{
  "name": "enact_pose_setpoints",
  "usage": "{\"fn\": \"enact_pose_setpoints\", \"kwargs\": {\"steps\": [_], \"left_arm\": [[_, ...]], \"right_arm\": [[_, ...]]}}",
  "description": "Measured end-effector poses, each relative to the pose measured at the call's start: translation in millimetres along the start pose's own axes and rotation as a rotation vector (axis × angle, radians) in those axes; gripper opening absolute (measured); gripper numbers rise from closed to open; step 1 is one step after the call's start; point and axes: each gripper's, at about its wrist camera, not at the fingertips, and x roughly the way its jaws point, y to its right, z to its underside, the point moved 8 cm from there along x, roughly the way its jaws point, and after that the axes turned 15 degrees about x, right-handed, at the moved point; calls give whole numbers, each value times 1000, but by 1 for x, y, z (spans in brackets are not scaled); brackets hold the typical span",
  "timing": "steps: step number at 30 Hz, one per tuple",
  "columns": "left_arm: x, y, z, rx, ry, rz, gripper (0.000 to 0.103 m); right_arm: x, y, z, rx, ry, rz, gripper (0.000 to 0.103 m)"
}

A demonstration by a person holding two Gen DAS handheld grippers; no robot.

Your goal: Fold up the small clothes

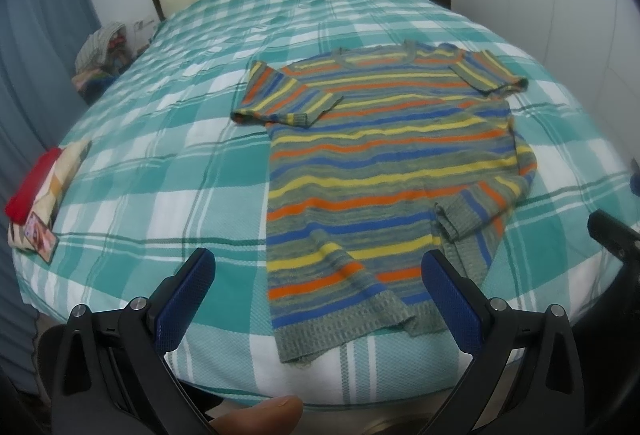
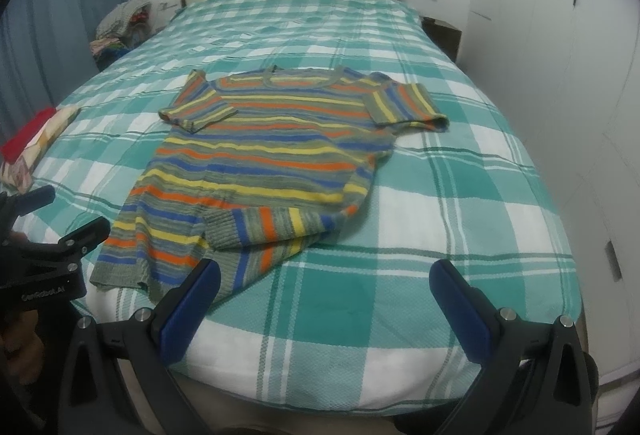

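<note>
A small striped knit sweater [image 1: 384, 163] [image 2: 260, 163] in grey, orange, yellow and blue lies flat on the bed, neck toward the headboard. Its left sleeve is folded across the chest, and its right sleeve is folded in over the lower body. My left gripper [image 1: 320, 275] hovers open over the hem near the bed's front edge, nothing between its blue pads. To the right of the hem, my right gripper [image 2: 324, 283] is held open above bare bedspread. In the right wrist view the left gripper [image 2: 56, 235] shows at the left edge.
The bed wears a teal and white checked spread [image 1: 180, 155] [image 2: 440, 195]. A stack of folded clothes with a red one on top [image 1: 36, 195] [image 2: 32, 139] sits at the left edge. A heap of clothes [image 1: 104, 51] lies beside the bed. White wardrobe [image 2: 560, 35] stands on the right.
</note>
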Motion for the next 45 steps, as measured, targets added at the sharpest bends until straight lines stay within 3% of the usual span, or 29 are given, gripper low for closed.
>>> {"fn": "enact_pose_setpoints", "kwargs": {"steps": [14, 24, 45], "left_arm": [[3, 4, 2, 2, -13, 7, 103], [6, 5, 5, -4, -25, 14, 103], [13, 6, 9, -23, -50, 24, 103]], "right_arm": [[-1, 8, -3, 4, 9, 57, 103], [-4, 13, -5, -19, 43, 146, 103], [-1, 20, -3, -26, 49, 185, 103]]}}
